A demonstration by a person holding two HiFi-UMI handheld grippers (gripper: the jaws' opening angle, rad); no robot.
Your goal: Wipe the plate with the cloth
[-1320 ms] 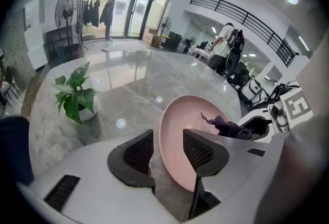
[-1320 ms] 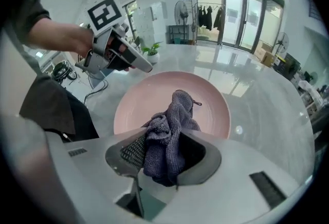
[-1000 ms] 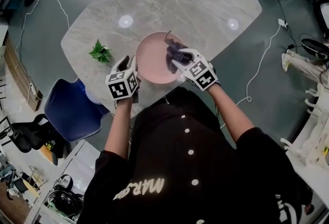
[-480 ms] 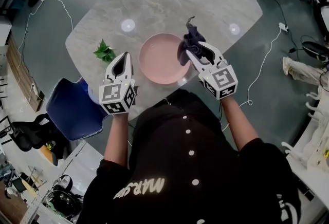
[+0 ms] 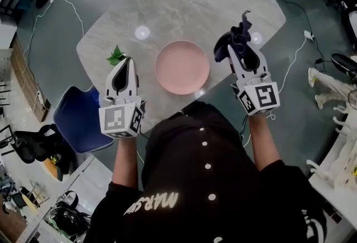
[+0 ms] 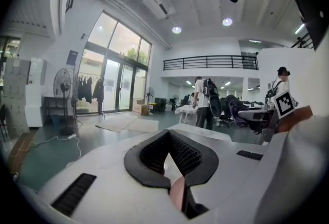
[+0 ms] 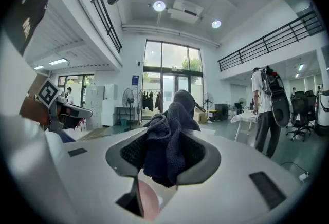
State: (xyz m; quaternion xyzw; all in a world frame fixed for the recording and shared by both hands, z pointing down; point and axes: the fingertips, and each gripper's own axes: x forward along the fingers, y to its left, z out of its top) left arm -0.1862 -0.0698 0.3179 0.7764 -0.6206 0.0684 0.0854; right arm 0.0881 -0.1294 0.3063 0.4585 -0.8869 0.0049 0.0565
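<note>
The pink plate (image 5: 182, 66) lies flat on the marble table (image 5: 167, 8), bare, between my two raised grippers. My right gripper (image 5: 239, 48) hangs above the table to the plate's right, shut on the dark blue cloth (image 5: 233, 37), which bunches out past its tips. In the right gripper view the cloth (image 7: 167, 146) fills the jaws of the right gripper (image 7: 169, 133), and a sliver of plate (image 7: 149, 201) shows below. My left gripper (image 5: 124, 62) hovers left of the plate, shut with nothing in it. In its own view the left gripper (image 6: 168, 133) points out across the hall, pads together.
A green leafy sprig (image 5: 116, 56) lies on the table just beyond the left gripper. A blue chair (image 5: 78, 119) stands at the table's near left corner. White cables (image 5: 290, 63) trail over the floor. People (image 6: 204, 102) stand farther off in the hall.
Both grippers have risen off the table and swung out level. The right one lifted the cloth off the plate and out to the right. The left came away from the plate's left rim.
</note>
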